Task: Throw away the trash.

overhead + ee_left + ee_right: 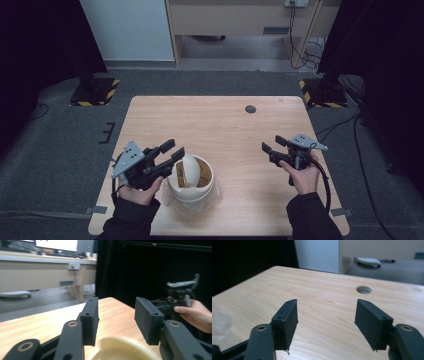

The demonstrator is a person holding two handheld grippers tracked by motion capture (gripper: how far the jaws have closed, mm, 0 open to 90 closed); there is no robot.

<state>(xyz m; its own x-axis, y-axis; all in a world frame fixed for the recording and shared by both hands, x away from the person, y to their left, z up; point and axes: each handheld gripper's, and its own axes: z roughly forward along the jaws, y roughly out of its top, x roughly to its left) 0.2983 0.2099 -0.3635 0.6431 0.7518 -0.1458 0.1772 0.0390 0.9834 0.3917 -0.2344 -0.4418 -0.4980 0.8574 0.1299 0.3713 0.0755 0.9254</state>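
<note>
Where jaws gape, bare table (225,125) (wide).

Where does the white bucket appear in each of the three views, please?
High view: the white bucket stands near the table's front edge, left of centre, beside the open left gripper.
Left gripper view: its cream rim, blurred, shows at the bottom, between and below the jaws.
Right gripper view: I do not see it there.
Shared landmark: the round cable hole in the table, also ahead of the open right gripper at.

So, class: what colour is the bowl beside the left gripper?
Cream-white bowl, seen best in the high view.
</note>
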